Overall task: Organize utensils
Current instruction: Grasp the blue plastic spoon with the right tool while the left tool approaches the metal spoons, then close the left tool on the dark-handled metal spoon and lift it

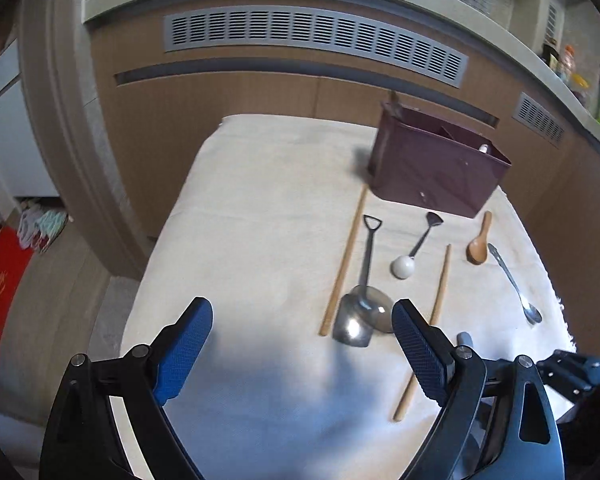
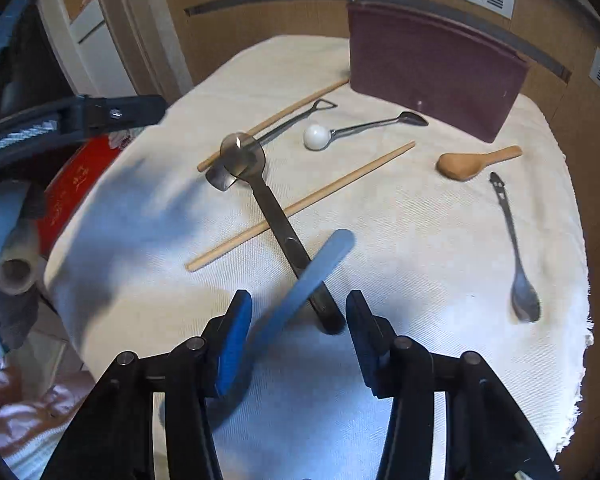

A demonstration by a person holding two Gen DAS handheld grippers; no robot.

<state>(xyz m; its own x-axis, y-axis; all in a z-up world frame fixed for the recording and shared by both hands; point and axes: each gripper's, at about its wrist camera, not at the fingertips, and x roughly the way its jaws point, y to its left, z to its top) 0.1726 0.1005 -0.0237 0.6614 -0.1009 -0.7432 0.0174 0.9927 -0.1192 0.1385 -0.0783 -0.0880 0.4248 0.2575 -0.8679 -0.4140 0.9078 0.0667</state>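
Utensils lie scattered on a cream cloth before a maroon holder. Left gripper gapes wide, empty; right gripper, half-open, straddles a blue handle and a dark metal handle, pads clear of both.

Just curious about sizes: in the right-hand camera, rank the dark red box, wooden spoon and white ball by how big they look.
1. dark red box, largest though farthest.
2. wooden spoon.
3. white ball, smallest.
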